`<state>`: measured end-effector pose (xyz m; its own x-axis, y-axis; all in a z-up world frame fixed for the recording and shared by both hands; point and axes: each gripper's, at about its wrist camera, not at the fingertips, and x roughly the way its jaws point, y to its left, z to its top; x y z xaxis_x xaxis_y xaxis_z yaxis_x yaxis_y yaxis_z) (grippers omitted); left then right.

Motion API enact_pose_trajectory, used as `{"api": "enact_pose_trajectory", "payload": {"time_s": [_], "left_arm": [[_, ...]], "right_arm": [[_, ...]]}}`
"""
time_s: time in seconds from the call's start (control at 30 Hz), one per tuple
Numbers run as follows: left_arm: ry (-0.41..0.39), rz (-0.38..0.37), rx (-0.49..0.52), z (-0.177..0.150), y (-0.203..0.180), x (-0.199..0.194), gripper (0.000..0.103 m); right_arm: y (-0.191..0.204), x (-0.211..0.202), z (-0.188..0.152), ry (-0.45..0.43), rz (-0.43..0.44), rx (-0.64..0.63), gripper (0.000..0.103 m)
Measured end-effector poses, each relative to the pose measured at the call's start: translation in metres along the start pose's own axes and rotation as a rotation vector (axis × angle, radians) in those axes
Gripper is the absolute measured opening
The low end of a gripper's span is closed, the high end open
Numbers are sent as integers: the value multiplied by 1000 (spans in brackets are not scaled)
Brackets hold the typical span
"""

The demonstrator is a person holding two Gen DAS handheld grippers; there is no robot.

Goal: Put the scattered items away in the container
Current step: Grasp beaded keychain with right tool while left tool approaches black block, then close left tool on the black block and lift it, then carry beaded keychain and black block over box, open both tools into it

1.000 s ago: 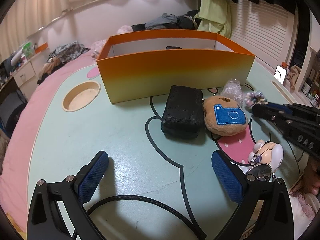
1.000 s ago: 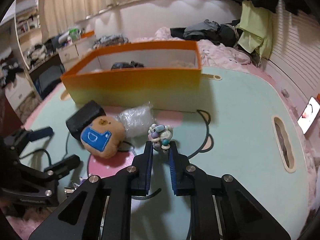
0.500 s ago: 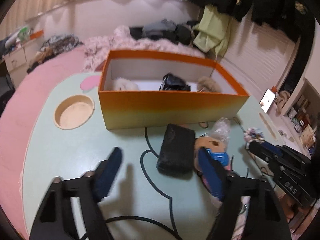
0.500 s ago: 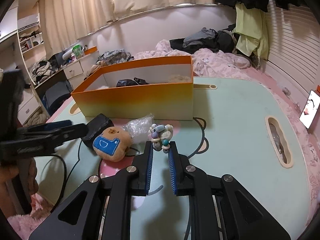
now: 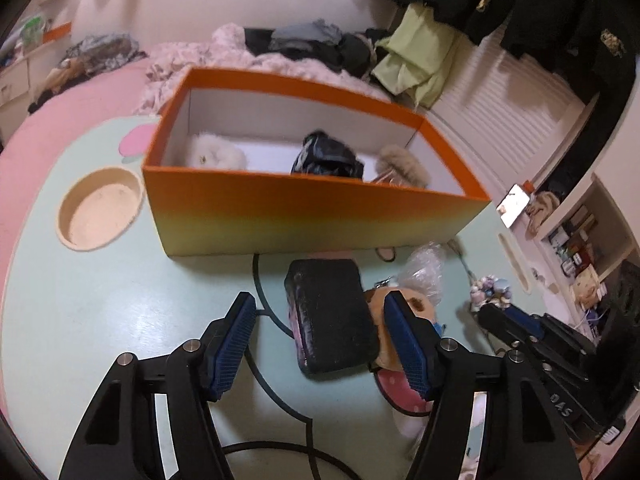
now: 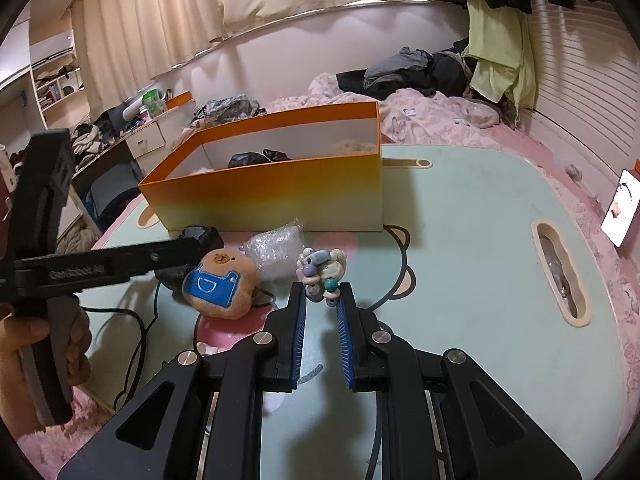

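Orange box [image 5: 304,208]: rear of surface [image 5: 100,320], partly filled. Left gripper [image 5: 320,344]: half open, astride black pouch [image 5: 332,316], pads clear. Bear plush [image 6: 220,286], plastic wrap [image 6: 276,246]: just beside pouch. Right gripper [image 6: 322,302]: narrow, tips pinching bead charm [image 6: 320,270].

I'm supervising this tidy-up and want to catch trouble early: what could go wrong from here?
1. The left gripper has just been closing its jaws around the black case without pressing it yet. One finger sits against the bear plush, which could get pinched or shoved along.
2. The right gripper is shut on the bead charm at its very tips, so it may slip on the way to the orange box.
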<state>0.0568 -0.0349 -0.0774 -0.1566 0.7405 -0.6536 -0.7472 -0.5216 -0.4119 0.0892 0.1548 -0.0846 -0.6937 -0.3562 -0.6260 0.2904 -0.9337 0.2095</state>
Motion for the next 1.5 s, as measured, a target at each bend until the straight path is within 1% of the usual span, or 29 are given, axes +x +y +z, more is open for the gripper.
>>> {"api": "enact_pose_trajectory", "payload": {"time_s": [0.03,0.1,0.17,0.2,0.23,0.27,0.3,0.37,0.43,0.5,0.57,0.63,0.7,0.8,0.9,1.1,1.2,1.27,1.33,1.37,1.43,1.5], "left_arm": [[-7,27,20,-1,-3,1,65],[-27,91,55,-4,-8,3,60],[-60,167,93,-9,-12,5,50],[-65,200,118,-11,-14,6,48],[-66,219,133,-12,-15,6,45],[-67,235,150,-14,-18,6,39],[-69,237,158,-14,-18,6,38],[-81,201,144,-14,-16,2,38],[-142,150,106,-16,-10,-10,38],[-202,142,79,-22,-7,-24,38],[-243,141,63,-27,-5,-35,38],[-281,119,41,-32,-3,-45,38],[-296,107,22,-33,-1,-48,38],[-296,117,21,-31,-3,-46,38],[-284,127,45,-32,-10,-44,38],[-296,153,89,-31,-18,-48,38],[-309,158,100,-25,-19,-54,38],[-314,138,91,-17,-17,-59,38],[-329,122,83,-4,-15,-66,38],[-341,126,85,2,-15,-69,38],[-380,145,90,16,-16,-77,38],[-396,141,84,32,-15,-83,38]], "right_arm": [[0,0,0,2,1,2,17],[-1,0,-1,5,5,4,17],[-2,0,-1,4,5,7,17],[-3,-1,-1,4,0,9,17],[-3,-1,-1,6,-6,9,17],[-3,0,-2,7,-8,9,17],[-2,0,-2,8,-9,8,17],[-1,-1,-1,4,-17,-1,17],[3,-4,-1,-9,-24,-19,17],[7,-9,-1,-30,-28,-40,17],[12,-15,-2,-58,-16,-63,17],[18,-20,-3,-82,5,-87,17],[23,-19,-4,-80,10,-108,17],[29,-13,-5,-58,10,-129,17],[33,-13,-6,-58,6,-145,17],[39,-13,-1,-71,-12,-178,17],[40,-12,10,-74,-16,-188,17],[39,-10,20,-62,-12,-179,17],[35,-3,35,-39,-9,-149,17],[33,-1,42,-33,-9,-137,17],[31,3,59,-36,-9,-129,17],[31,6,72,-49,-15,-129,17]]}}
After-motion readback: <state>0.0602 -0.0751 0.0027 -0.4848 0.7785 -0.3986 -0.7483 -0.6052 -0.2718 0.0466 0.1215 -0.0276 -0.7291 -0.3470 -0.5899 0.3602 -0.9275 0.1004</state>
